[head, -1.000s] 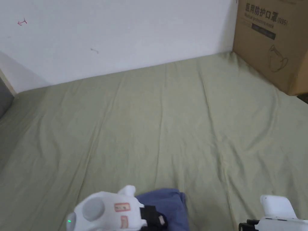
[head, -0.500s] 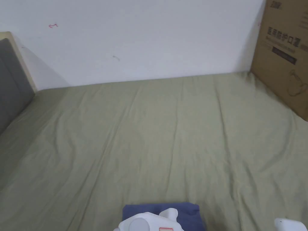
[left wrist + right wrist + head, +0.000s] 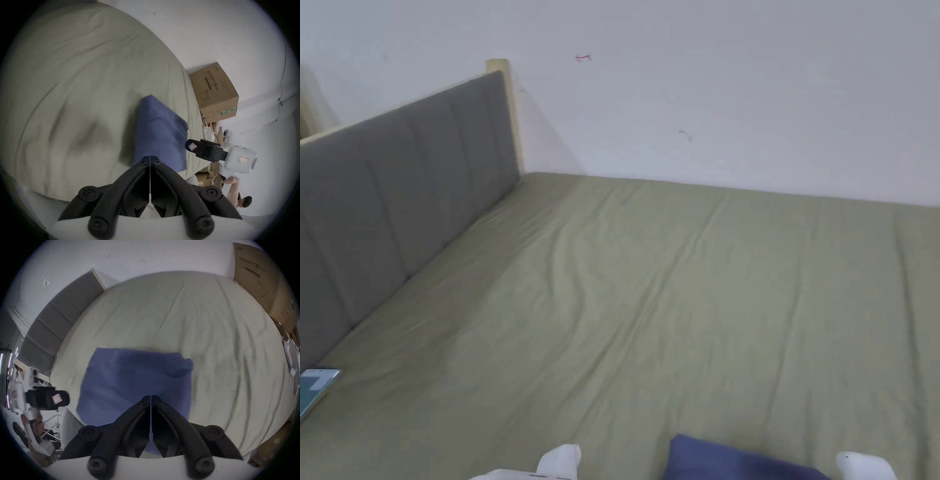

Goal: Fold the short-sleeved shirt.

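Note:
The blue short-sleeved shirt (image 3: 138,382) lies folded into a rough rectangle on the green bed sheet (image 3: 675,300), near the front edge. Its far corner shows at the bottom of the head view as blue cloth (image 3: 731,464). My right gripper (image 3: 151,398) hovers over the shirt's near side, jaws pressed together with nothing between them. My left gripper (image 3: 150,158) is shut too, its tips at the shirt's (image 3: 159,129) edge and holding no cloth. From the left gripper view the right gripper (image 3: 193,146) sits just past the shirt. The right gripper view shows the left gripper (image 3: 56,398) off the shirt's left side.
A grey padded headboard (image 3: 394,206) runs along the bed's left side, under a white wall. A cardboard box (image 3: 214,92) stands at the bed's far right corner. A small teal flat object (image 3: 315,384) lies at the left edge of the sheet.
The head camera has swung left: the box has left its frame and the headboard has come in. The shirt stays folded in place. Both grippers have sunk toward the frame's bottom edge.

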{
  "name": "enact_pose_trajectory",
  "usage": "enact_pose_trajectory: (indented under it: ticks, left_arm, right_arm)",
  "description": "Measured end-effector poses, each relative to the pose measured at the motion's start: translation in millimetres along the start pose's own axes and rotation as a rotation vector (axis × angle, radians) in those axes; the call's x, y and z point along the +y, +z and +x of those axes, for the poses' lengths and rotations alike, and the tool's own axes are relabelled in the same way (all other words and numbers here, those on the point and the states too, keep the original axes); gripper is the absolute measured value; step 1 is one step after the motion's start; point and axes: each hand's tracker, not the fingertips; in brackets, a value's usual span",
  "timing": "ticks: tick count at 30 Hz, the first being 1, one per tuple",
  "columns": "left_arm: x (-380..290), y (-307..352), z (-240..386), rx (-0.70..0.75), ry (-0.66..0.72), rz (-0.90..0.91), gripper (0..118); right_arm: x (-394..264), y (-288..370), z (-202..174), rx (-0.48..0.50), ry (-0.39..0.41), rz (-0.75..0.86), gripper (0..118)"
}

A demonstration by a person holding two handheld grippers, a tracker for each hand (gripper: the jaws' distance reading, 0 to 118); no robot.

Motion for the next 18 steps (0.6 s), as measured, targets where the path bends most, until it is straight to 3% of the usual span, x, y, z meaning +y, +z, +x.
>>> enact_pose_trajectory:
  ticks: [4, 7, 9, 11, 13, 14, 18]
  left_arm:
    - [-1, 2, -18, -0.029, 0.042, 0.003, 0]
    - [5, -9, -26, -0.037, 0.09, -0.01, 2]
    - [15, -20, -29, -0.052, 0.105, -0.03, 9]
    - [25, -32, -29, -0.077, 0.109, -0.042, 49]
    - [35, -51, -25, -0.122, 0.103, -0.056, 109]
    - [39, -59, -23, -0.148, 0.102, -0.057, 118]
    - [58, -103, -21, -0.193, 0.109, -0.128, 118]
  right_arm:
    - [2, -39, -1, -0.024, -0.007, -0.042, 1]
    - [0, -33, 7, -0.001, -0.058, -0.027, 1]
    - [-2, -34, 9, 0.007, -0.056, -0.028, 1]
    - [-4, -32, 10, 0.01, -0.058, -0.026, 1]
    - [-5, -33, 8, 0.002, -0.058, -0.026, 1]
    - [-5, -33, 7, -0.003, -0.056, -0.025, 1]
    - [-8, -32, 7, -0.002, -0.06, -0.017, 1]
